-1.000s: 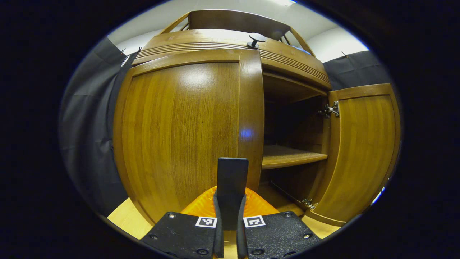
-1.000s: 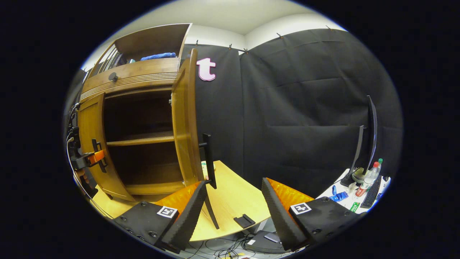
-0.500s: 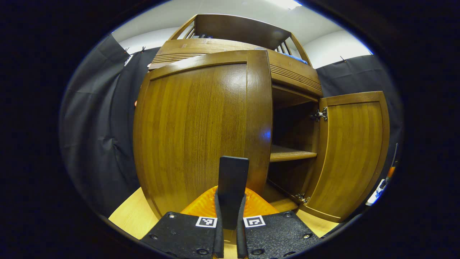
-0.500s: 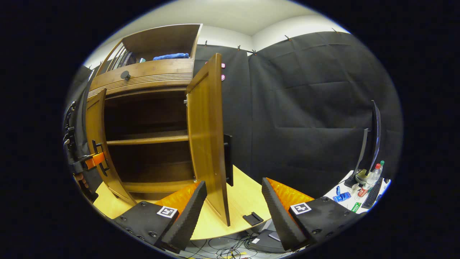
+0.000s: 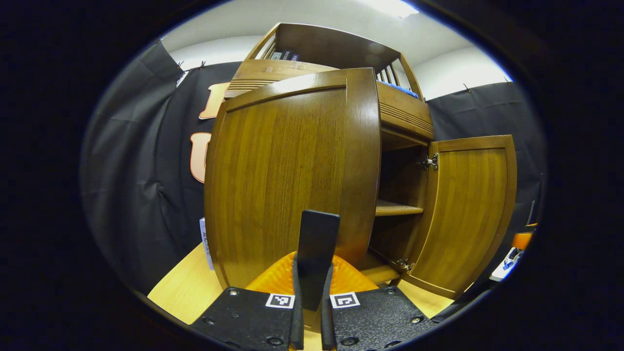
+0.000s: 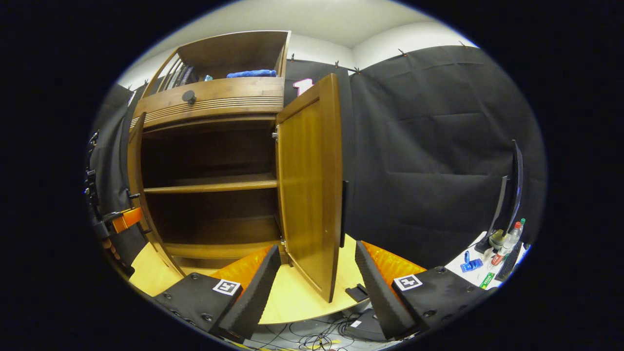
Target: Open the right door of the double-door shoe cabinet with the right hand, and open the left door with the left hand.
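Keep left claw (image 5: 309,312) clamped on handle (image 5: 317,253) of left door (image 5: 287,180), half open at cabinet's left edge, swing wide and slow; right claw (image 6: 317,278) apart, right door (image 6: 309,185) open.

The wooden double-door shoe cabinet (image 6: 209,97) stands on a pale wooden tabletop (image 6: 297,297), a shelf (image 6: 209,184) inside, black cloth wall (image 6: 429,146) behind.

Black cloth walls (image 6: 429,146), white ceiling (image 6: 312,19), pale wood tabletop (image 6: 297,297), monitor (image 6: 512,190) at right.
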Demonstrator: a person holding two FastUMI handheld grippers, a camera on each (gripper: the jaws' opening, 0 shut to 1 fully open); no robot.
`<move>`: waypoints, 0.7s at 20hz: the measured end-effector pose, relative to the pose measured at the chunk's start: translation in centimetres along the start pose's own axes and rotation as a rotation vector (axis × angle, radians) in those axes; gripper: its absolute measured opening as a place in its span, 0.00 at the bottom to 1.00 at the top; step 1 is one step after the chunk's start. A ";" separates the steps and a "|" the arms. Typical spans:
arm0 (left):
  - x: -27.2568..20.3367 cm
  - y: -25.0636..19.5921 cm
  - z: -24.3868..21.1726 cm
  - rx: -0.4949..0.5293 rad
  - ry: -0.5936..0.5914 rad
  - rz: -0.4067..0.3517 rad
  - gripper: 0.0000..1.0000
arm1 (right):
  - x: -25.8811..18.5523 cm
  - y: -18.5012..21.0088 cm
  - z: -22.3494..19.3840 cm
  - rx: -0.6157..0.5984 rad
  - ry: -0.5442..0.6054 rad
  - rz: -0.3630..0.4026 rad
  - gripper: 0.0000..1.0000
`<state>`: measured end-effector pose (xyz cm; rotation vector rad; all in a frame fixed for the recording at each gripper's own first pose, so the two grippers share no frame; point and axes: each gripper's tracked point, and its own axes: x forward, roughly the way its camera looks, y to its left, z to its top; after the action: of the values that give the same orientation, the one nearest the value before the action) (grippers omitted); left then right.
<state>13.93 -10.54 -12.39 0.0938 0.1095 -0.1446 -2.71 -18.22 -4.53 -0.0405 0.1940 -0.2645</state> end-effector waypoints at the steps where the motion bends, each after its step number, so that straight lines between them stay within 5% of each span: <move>1: -0.2 0.2 -0.1 0.001 0.003 -0.002 0.13 | -0.1 0.6 -0.1 -0.001 -0.001 0.008 0.99; 12: -6.2 4.0 1.1 -0.004 -0.004 0.012 0.11 | -0.9 11.4 -1.3 -0.028 0.026 0.122 0.91; 14: -7.0 4.8 1.1 -0.002 -0.004 0.010 0.11 | -1.0 13.5 -1.5 -0.037 0.022 0.146 1.00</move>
<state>7.87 -4.95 -10.10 0.0918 0.1052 -0.1346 -0.53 -4.95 -6.66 -0.0595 0.2225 -0.1156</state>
